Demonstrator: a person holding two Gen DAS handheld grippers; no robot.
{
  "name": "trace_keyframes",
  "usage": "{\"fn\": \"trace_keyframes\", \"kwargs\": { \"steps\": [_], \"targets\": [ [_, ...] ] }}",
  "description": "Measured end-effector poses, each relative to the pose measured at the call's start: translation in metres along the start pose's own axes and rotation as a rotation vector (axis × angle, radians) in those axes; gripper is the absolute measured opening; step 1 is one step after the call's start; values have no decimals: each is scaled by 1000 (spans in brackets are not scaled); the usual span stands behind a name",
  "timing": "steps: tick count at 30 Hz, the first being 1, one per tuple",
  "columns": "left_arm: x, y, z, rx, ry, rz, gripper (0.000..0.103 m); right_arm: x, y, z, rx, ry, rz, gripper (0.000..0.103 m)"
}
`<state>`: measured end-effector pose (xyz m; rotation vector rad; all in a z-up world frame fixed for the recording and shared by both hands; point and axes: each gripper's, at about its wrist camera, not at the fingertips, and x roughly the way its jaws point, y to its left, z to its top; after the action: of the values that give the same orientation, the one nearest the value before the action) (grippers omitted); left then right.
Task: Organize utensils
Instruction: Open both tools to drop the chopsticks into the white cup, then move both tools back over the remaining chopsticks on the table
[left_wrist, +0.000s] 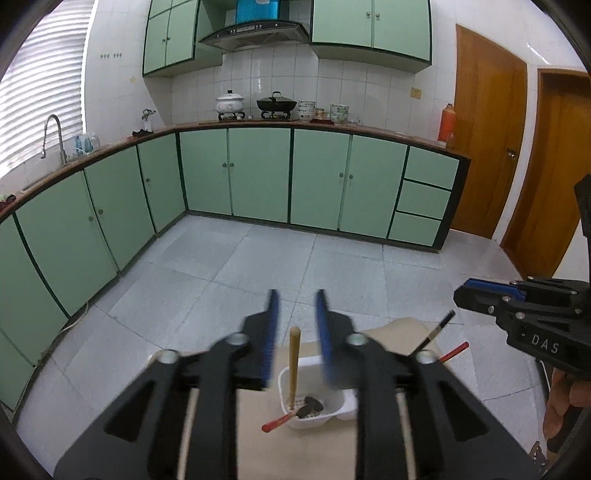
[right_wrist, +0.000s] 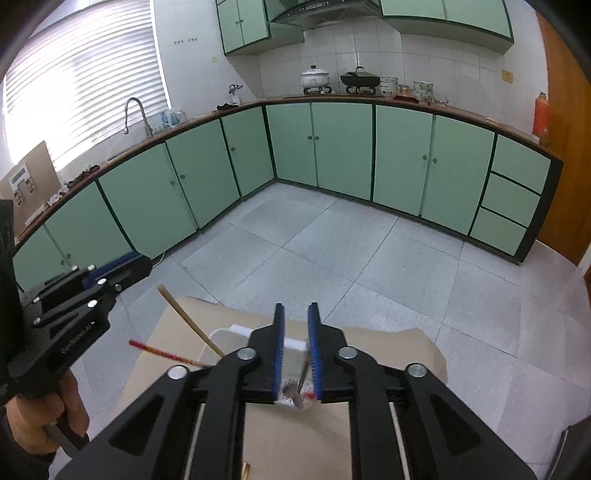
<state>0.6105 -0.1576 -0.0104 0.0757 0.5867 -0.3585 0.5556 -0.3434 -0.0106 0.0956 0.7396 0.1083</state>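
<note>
A white slotted basket (left_wrist: 314, 410) sits on a cardboard-covered surface (left_wrist: 295, 450). A bamboo chopstick (left_wrist: 294, 363) stands in it, leaning up between the blue pads of my left gripper (left_wrist: 297, 293), which is open and not touching it. A red chopstick (left_wrist: 277, 422) pokes out over the basket's near rim beside a dark utensil head (left_wrist: 312, 404). A black chopstick (left_wrist: 436, 332) and a second red one (left_wrist: 454, 351) jut out on the right. My right gripper (right_wrist: 296, 305) hovers over the basket (right_wrist: 221, 334), open, with a thin dark stick (right_wrist: 303, 371) in its gap.
The cardboard (right_wrist: 388, 347) ends a short way ahead over a grey tiled floor (right_wrist: 369, 258). Green cabinets (left_wrist: 258, 173) with a sink, pots and bowls line the far walls. Wooden doors (left_wrist: 484, 140) stand at the right. A hand (right_wrist: 48, 413) holds the left gripper's handle.
</note>
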Motion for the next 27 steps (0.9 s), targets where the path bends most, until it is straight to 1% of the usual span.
{"fn": "trace_keyframes", "kwargs": {
  "steps": [1,3,6,9,11,13,14,15,17,18,19,21,22,24,27],
  "targets": [
    [-5,1,0,1,-7,5,35,-4,1,-3,-5,0,3,18],
    [-19,1,1,7,-21,3,36,-13,1,-5,-8,-8,10,18],
    [-45,3,-2,9,-37,-2,41,-40,5,-16,-25,-50,21,18],
    [-76,3,-18,32,-52,-5,47,-72,9,-42,-27,-102,45,19],
    [-95,2,-36,50,-60,-13,58,-87,13,-66,-37,-119,53,20],
    [-116,1,-64,80,-64,-34,60,-98,16,-99,-43,-125,55,20],
    [-124,0,-76,90,-60,-36,64,-102,18,-119,-45,-127,53,20],
    [-132,1,-91,90,-52,-41,66,-105,21,-138,-53,-116,57,20],
    [-146,4,-120,81,-42,-36,76,-107,23,-177,-35,-95,58,23],
    [-153,5,-141,78,-35,-30,78,-105,25,-199,-23,-73,63,25],
    [-158,6,-157,81,-27,-24,80,-104,26,-221,-2,-53,70,25],
    [-166,6,-191,85,-7,-17,82,-95,35,-275,12,7,71,25],
    [-169,5,-211,89,6,-14,82,-92,38,-293,13,18,63,25],
    [-175,6,-244,84,23,-5,82,-85,51,-339,-2,56,59,25],
    [-181,7,-291,48,52,-1,82,-79,65,-384,28,78,73,25]
  ]
}}
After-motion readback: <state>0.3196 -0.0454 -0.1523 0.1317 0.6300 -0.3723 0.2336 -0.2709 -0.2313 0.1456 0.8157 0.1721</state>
